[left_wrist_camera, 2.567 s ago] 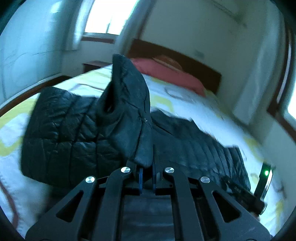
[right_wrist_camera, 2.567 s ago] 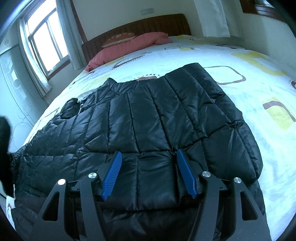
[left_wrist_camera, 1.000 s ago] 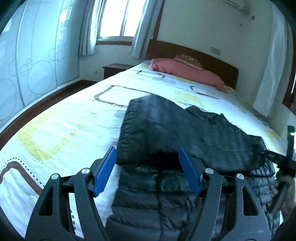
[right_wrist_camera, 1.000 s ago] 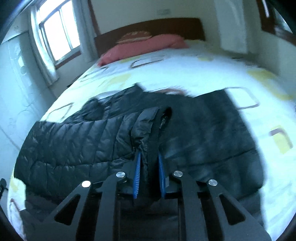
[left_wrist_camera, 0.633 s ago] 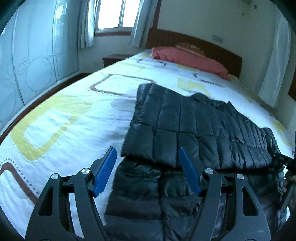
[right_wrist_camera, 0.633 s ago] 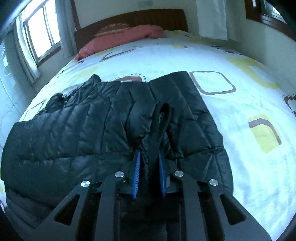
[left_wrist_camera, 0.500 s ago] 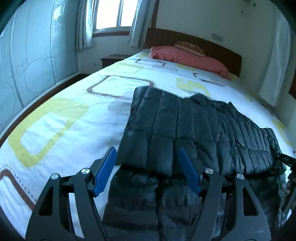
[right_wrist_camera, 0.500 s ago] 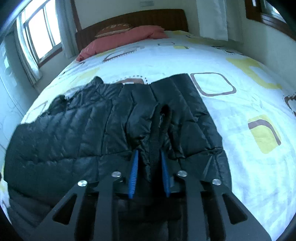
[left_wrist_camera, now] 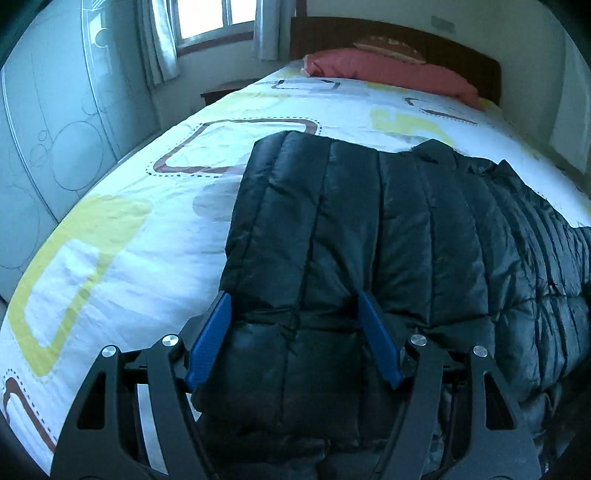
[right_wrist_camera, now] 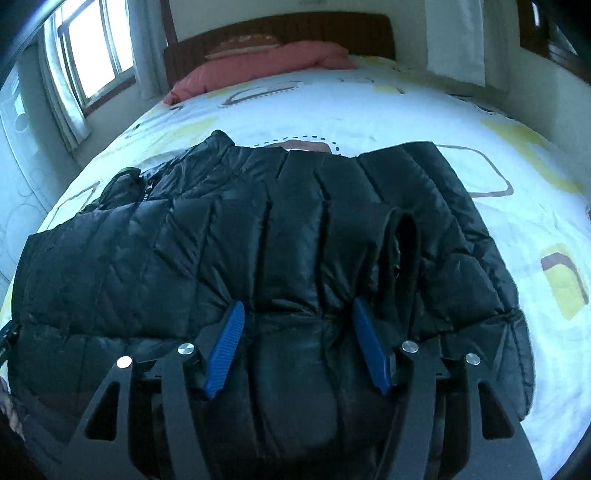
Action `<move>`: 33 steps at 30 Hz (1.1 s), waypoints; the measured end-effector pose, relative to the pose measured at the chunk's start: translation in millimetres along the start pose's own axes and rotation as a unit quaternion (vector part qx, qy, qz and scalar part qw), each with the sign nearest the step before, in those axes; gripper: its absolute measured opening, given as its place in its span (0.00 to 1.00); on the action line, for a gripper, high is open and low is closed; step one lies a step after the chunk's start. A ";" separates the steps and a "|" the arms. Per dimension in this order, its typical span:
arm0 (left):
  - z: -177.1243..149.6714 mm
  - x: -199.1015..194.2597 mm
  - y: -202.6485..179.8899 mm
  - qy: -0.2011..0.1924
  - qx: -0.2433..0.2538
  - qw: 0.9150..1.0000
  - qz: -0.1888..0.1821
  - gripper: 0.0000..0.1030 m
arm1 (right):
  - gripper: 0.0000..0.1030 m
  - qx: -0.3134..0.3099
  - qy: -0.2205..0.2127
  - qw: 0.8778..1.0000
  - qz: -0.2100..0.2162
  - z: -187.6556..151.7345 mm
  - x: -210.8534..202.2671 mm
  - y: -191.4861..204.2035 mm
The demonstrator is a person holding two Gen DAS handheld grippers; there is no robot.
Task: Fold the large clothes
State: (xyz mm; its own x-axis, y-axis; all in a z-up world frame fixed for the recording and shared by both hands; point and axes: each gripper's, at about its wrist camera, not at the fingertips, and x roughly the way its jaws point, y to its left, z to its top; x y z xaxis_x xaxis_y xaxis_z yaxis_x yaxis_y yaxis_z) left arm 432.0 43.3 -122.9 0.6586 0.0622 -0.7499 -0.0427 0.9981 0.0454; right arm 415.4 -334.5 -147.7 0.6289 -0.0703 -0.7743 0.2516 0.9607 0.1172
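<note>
A black quilted puffer jacket (left_wrist_camera: 388, 229) lies on the bed with both sleeves folded in over its body. In the left wrist view my left gripper (left_wrist_camera: 293, 306) hangs open just above the end of the folded left sleeve, blue pads apart, nothing pinched. The right wrist view shows the same jacket (right_wrist_camera: 221, 251) from its other side. My right gripper (right_wrist_camera: 297, 312) has its jaws opening; the folded right sleeve lies under and between the pads, not pressed. The sleeve's cuff (right_wrist_camera: 402, 254) stands up just right of the right pad.
The bedspread (left_wrist_camera: 122, 236) is white with yellow and brown rounded squares. A red pillow (left_wrist_camera: 388, 70) and dark wooden headboard (right_wrist_camera: 280, 29) are at the far end. A window (left_wrist_camera: 207, 18), curtains and a frosted sliding door (left_wrist_camera: 44, 122) are on the left.
The right gripper was shut on the sleeve cuff, lowered it onto the jacket and spread its jaws, letting it go. The left gripper, open throughout, came closer and lower over the folded left sleeve.
</note>
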 end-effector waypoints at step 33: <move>5.1 18.6 -51.0 -0.006 -0.012 1.000 -0.009 0.74 | 0.63 -0.020 -0.036 0.999 -0.024 -6.1 14.2 39.6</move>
State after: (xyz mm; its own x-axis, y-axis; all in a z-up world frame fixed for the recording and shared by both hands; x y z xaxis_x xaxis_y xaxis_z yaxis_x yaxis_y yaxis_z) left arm 450.2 -6.4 -135.9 0.6684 0.0451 -0.7425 -0.0496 0.9986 0.0160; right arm 429.8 -295.8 -157.9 0.6676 -0.1348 -0.7322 0.2553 0.9653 0.0550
